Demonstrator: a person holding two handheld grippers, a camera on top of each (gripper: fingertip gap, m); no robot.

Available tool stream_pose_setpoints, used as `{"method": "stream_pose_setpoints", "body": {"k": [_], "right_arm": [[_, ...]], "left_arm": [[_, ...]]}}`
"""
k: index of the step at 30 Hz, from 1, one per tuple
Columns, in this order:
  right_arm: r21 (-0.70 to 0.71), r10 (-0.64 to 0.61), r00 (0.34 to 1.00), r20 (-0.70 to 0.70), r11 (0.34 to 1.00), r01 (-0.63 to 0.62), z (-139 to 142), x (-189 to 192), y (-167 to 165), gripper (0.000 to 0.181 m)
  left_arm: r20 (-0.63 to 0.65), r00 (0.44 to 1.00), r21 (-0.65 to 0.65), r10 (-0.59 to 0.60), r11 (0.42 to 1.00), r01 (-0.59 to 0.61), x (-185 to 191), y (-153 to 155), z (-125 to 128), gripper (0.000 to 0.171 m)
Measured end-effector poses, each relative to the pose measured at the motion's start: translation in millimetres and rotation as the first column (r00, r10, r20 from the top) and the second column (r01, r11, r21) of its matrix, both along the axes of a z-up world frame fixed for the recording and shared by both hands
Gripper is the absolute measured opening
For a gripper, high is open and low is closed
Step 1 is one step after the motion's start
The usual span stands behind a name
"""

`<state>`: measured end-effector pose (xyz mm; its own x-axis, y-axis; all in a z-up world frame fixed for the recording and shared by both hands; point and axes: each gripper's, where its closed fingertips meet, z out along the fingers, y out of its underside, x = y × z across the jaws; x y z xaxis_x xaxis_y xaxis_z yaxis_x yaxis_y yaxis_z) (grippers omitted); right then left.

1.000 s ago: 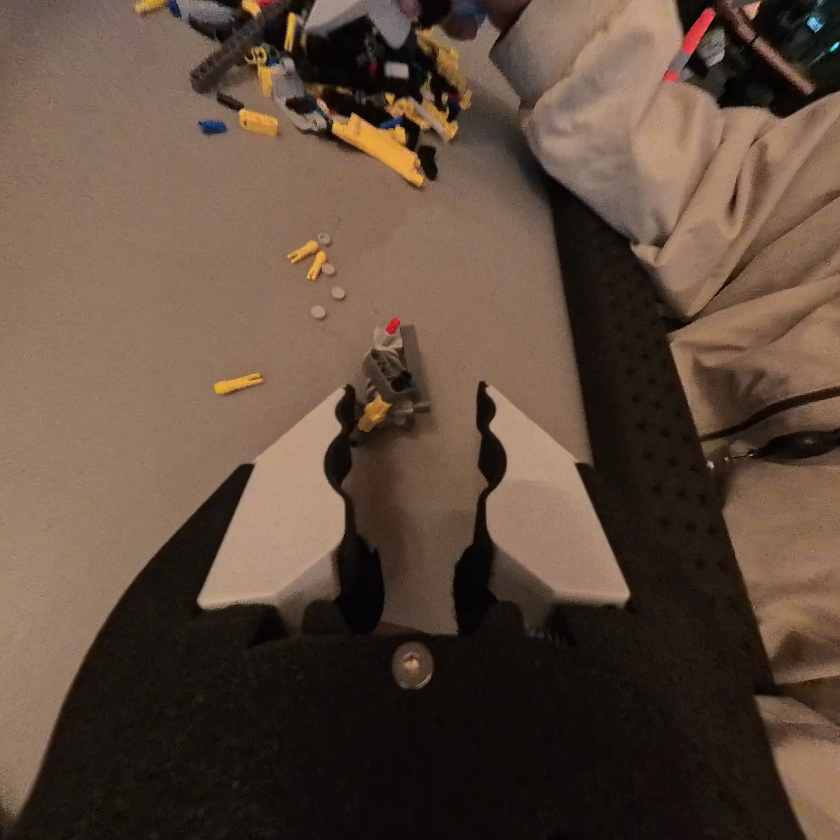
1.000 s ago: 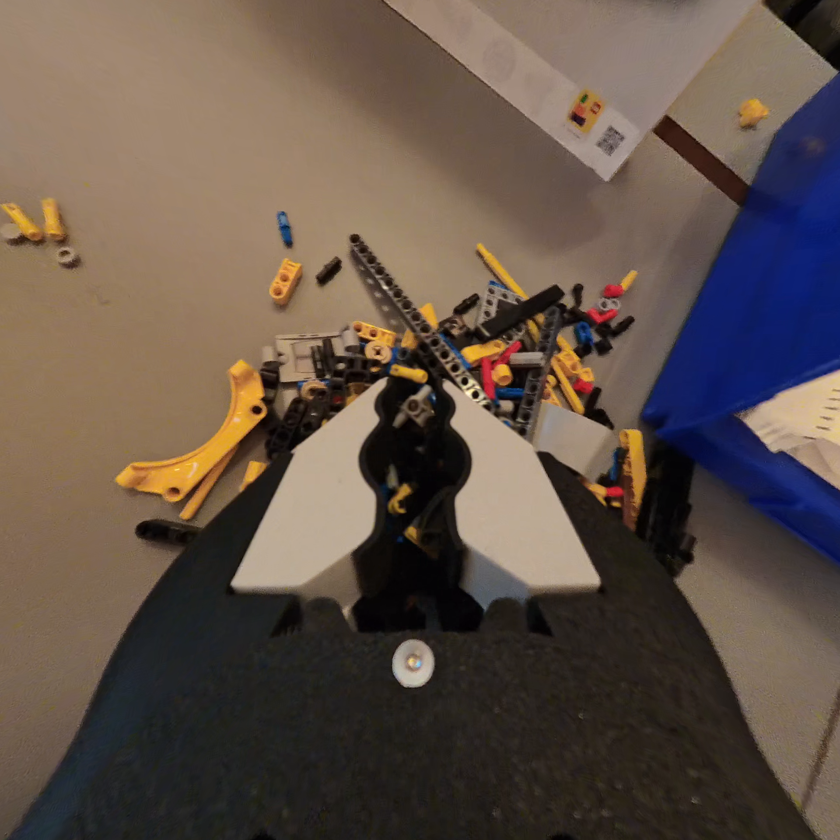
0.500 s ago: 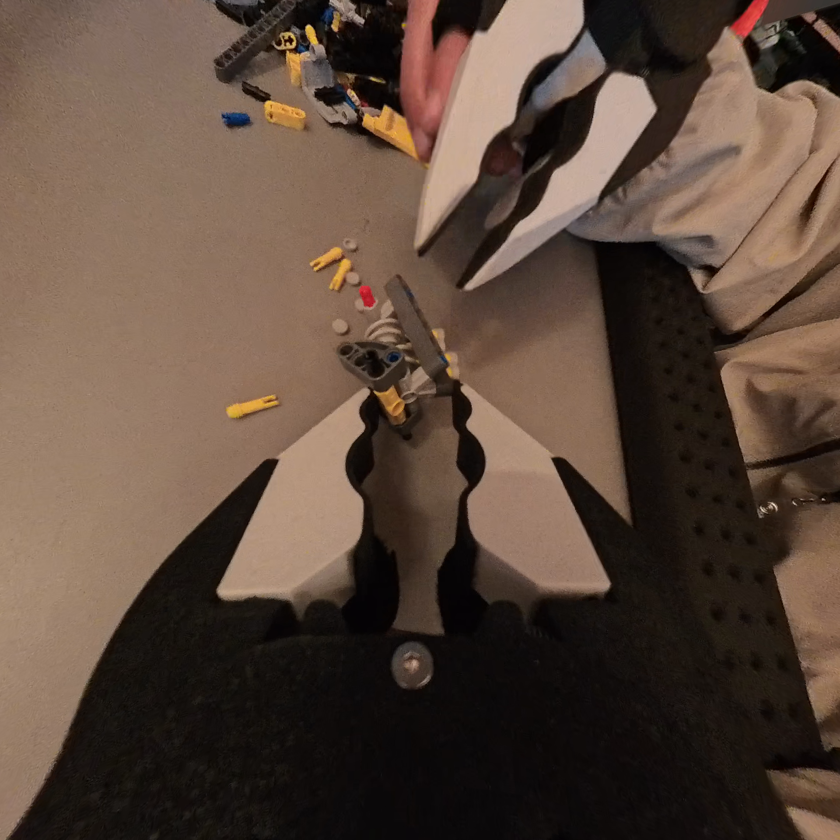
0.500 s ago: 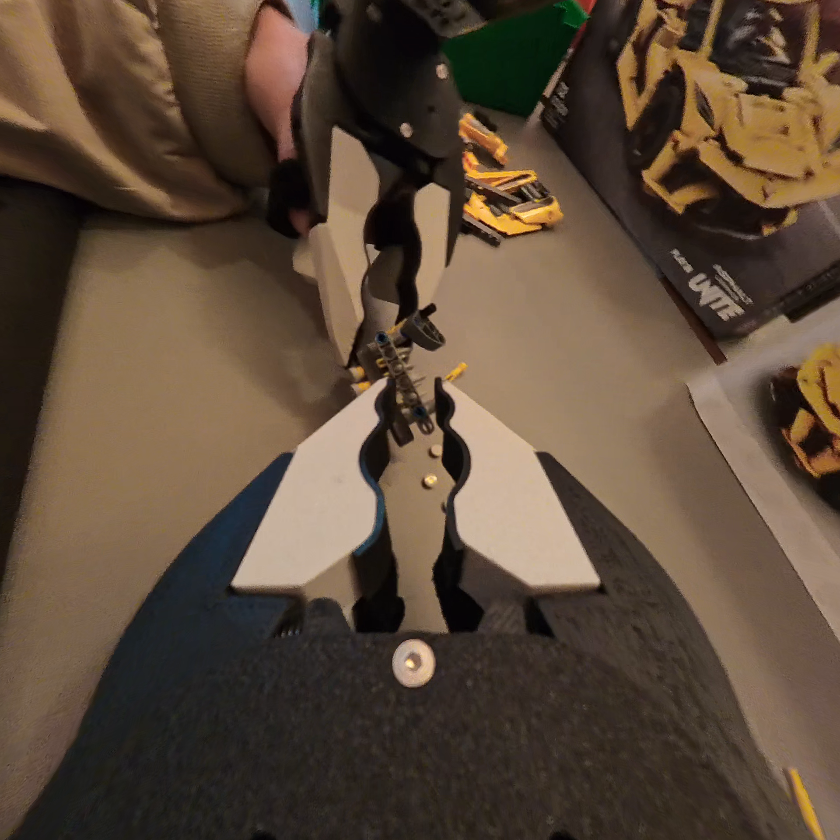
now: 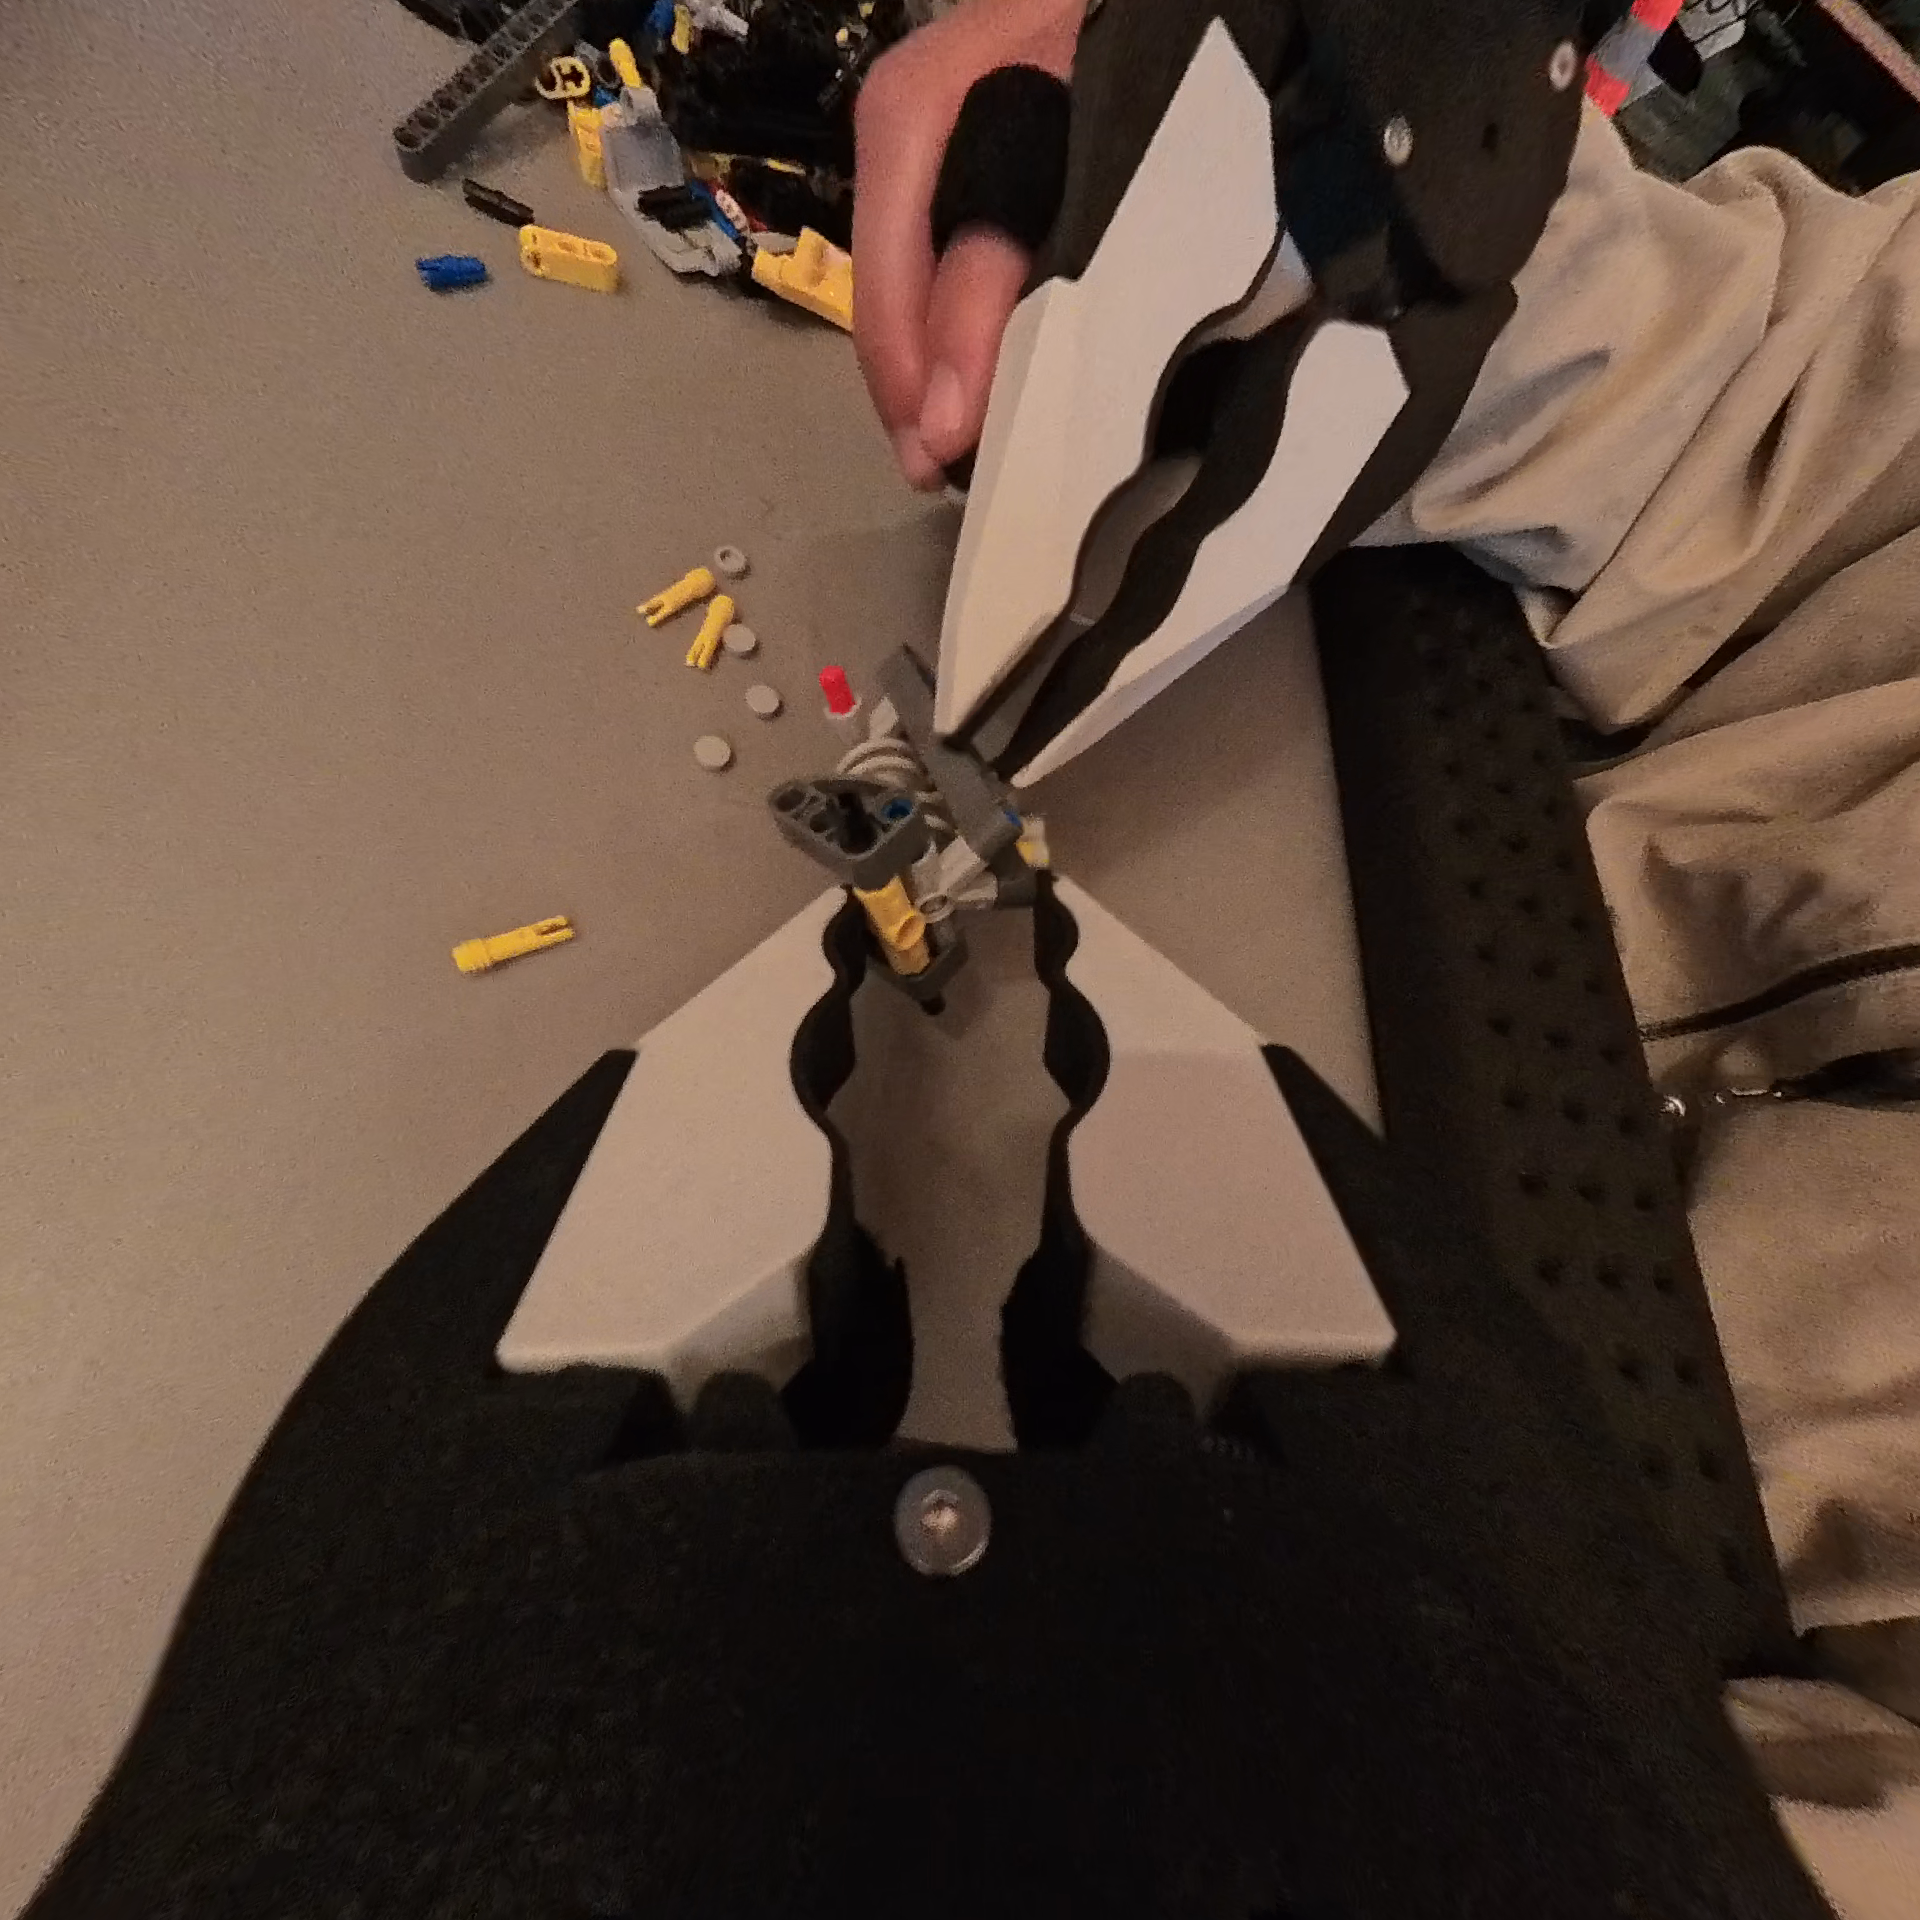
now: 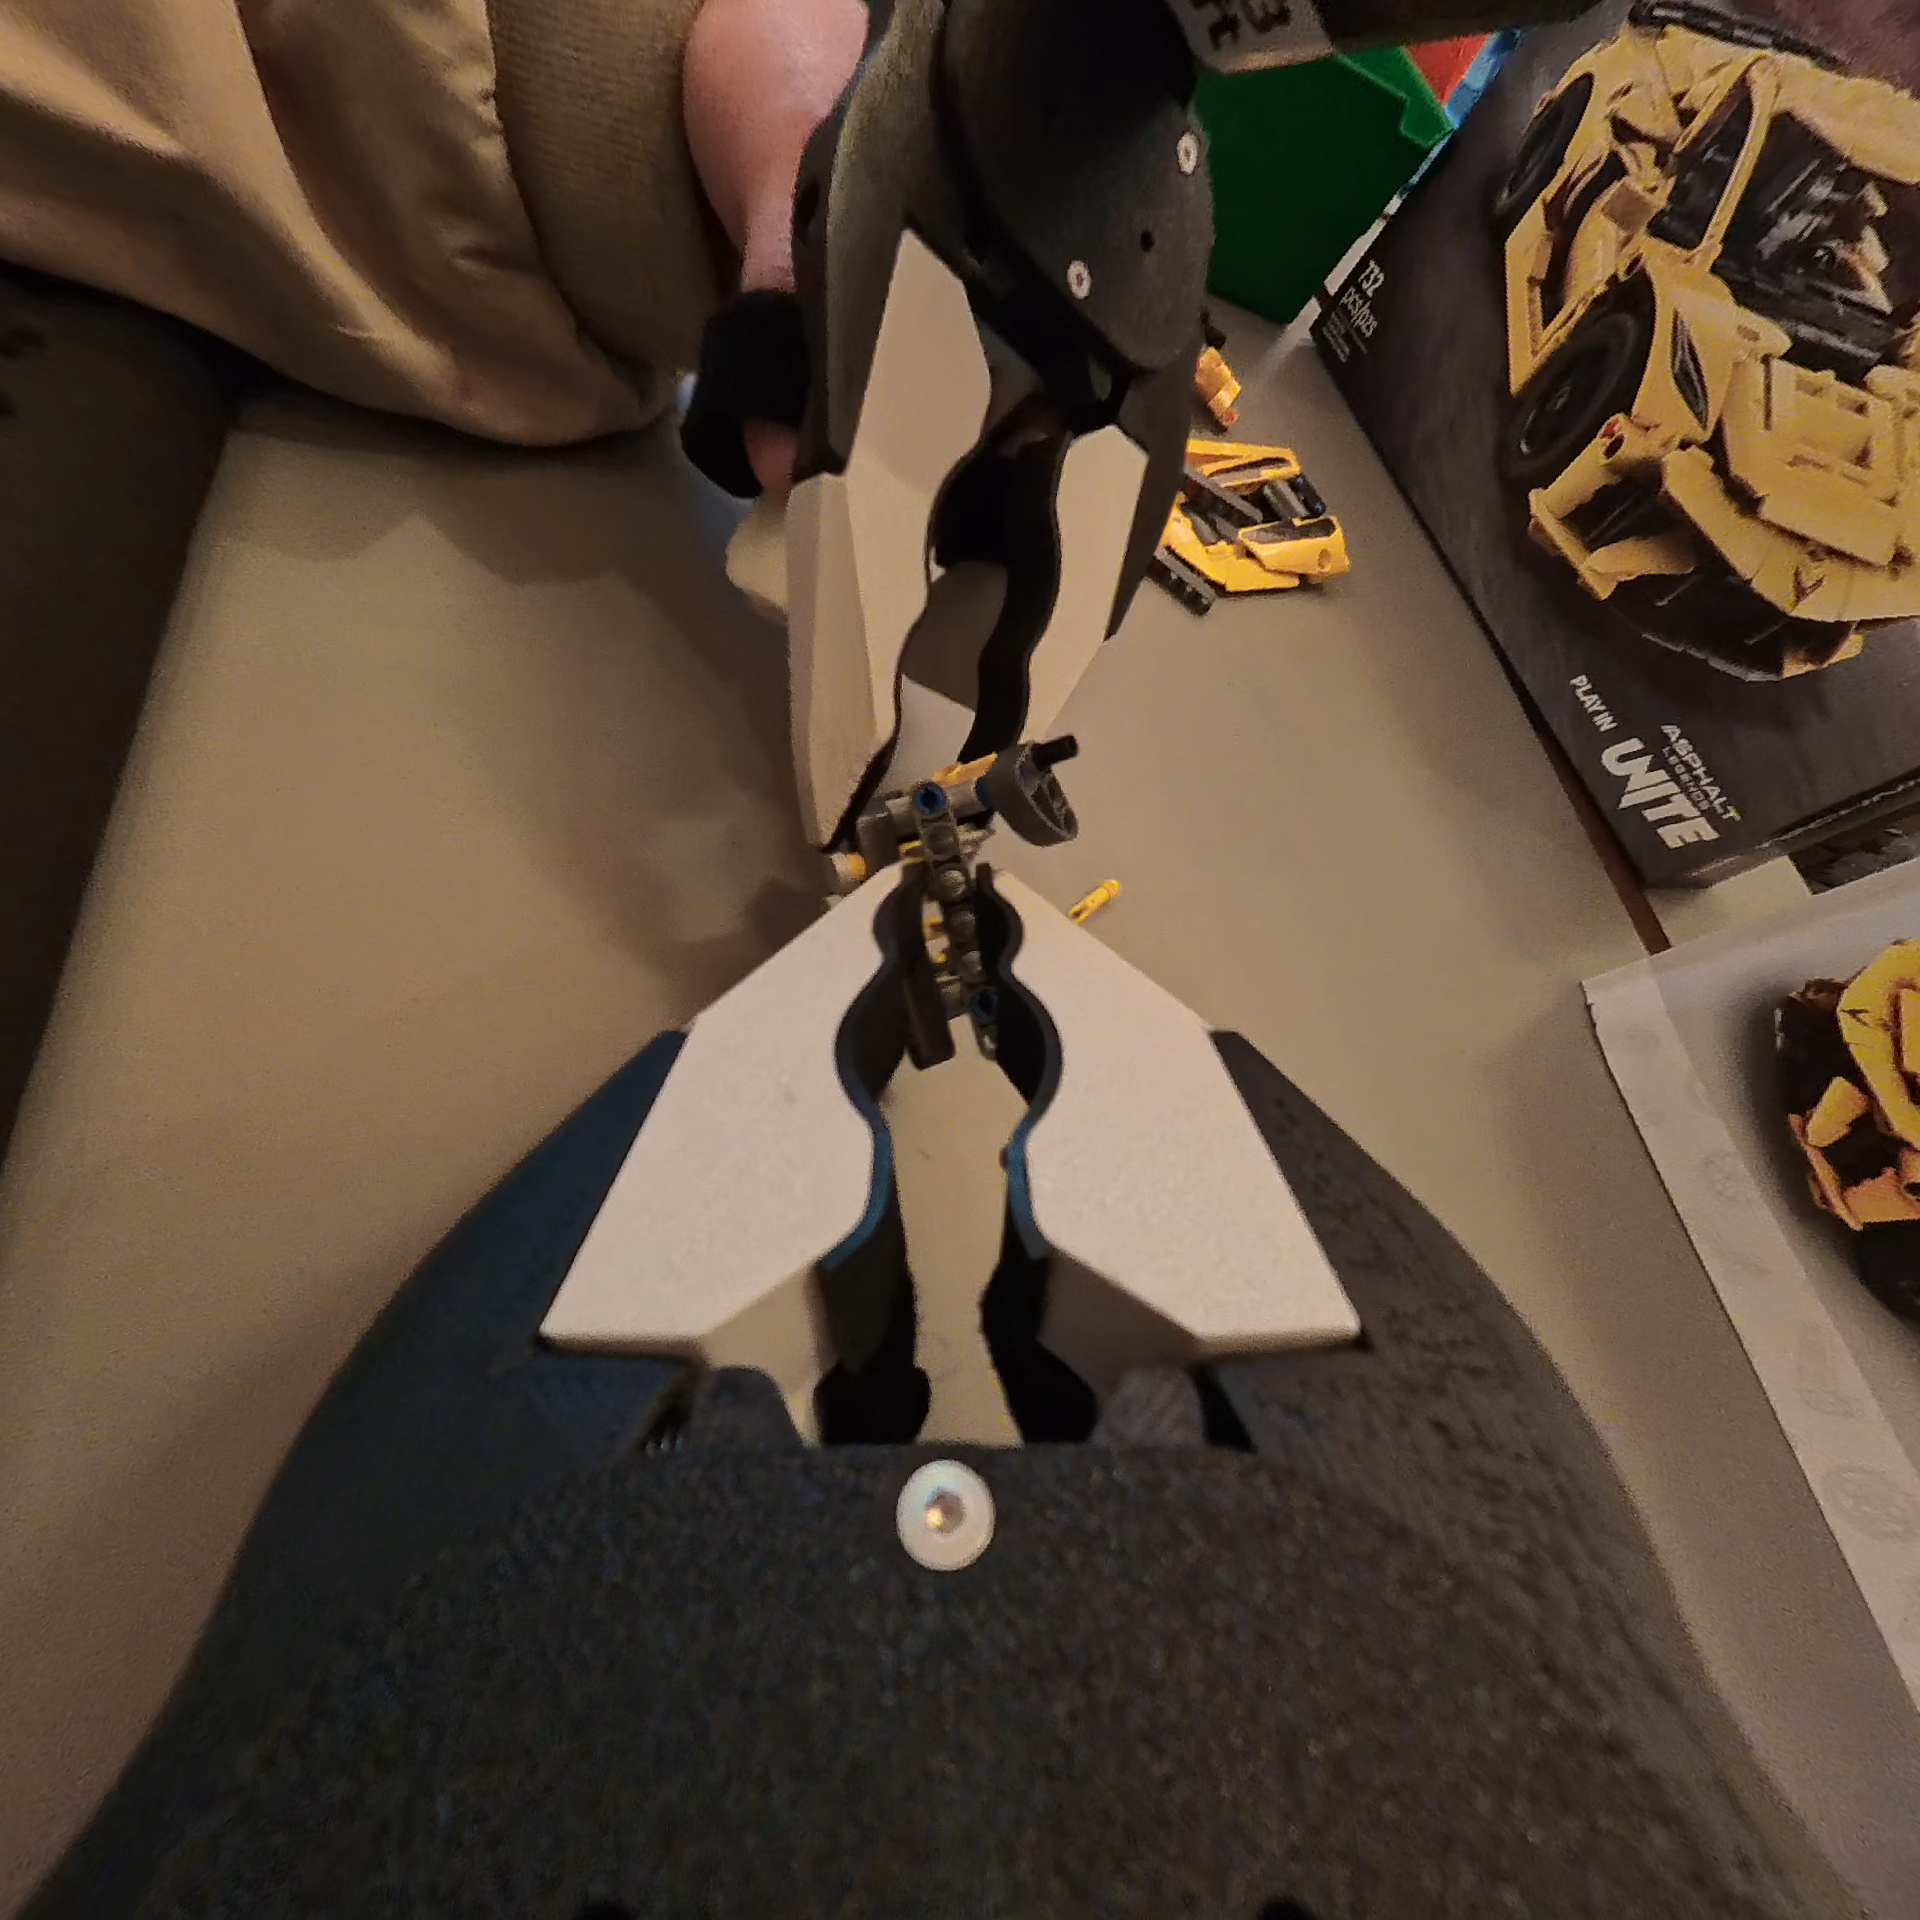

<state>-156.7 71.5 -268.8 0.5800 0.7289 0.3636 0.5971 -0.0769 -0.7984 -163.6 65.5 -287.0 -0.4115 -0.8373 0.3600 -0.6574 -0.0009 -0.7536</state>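
Observation:
A small grey and yellow brick assembly [image 5: 894, 831] with a red pin on top is held above the beige table between both grippers. My left gripper [image 5: 940, 909] is shut on its lower end, at the yellow pin. My right gripper [image 5: 982, 753] comes in from the upper right, held by a hand [image 5: 925, 312], and pinches the assembly's dark grey beam. In the right wrist view my right gripper [image 6: 935, 888] is shut on that beam [image 6: 951, 966]. There the left gripper [image 6: 899, 805] reaches down from above onto the far end.
A pile of loose bricks [image 5: 727, 125] lies at the far end. Yellow pins [image 5: 511, 943] and grey discs [image 5: 712, 751] are scattered nearby. A car-picture box [image 6: 1662, 416], a green box [image 6: 1309, 177], a partly built yellow piece [image 6: 1247, 530] and a booklet [image 6: 1714, 1195] lie right. A black perforated strip [image 5: 1507, 935] borders the table.
My left gripper closed on the assembly and lifted it off the table. My right gripper left the brick pile, swung over and closed on the assembly's beam.

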Motion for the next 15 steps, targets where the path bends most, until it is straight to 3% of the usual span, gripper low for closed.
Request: {"method": "stream_pose_setpoints", "body": {"k": [5, 9, 12, 15], "right_arm": [[0.015, -0.007, 0.998, 0.061, 1.0, 0.006, -4.4, -3.6, 1.8, 0.014], [0.034, -0.032, 0.995, 0.095, 0.999, 0.029, -2.2, 0.2, 4.2, 0.007], [-0.011, -0.117, 0.989, -0.09, 0.993, 0.116, 20.6, 14.1, 15.6, 0.006], [-0.088, -0.192, 0.897, -0.398, 0.981, 0.171, 49.2, 30.9, 25.9, 0.005]], "left_arm": [[-0.016, 0.999, 0.024, -0.027, 0.999, 0.027, -4.4, -3.5, -3.4, 0.031], [0.044, 0.999, 0.043, 0.0, 0.999, -0.002, 2.1, -0.3, 7.1, 0.032], [0.194, 0.975, -0.041, 0.106, 0.994, -0.1, 11.1, 16.9, 36.9, 0.034], [0.308, 0.925, -0.159, 0.223, 0.971, -0.181, 14.8, 38.8, 63.3, 0.034]]}}
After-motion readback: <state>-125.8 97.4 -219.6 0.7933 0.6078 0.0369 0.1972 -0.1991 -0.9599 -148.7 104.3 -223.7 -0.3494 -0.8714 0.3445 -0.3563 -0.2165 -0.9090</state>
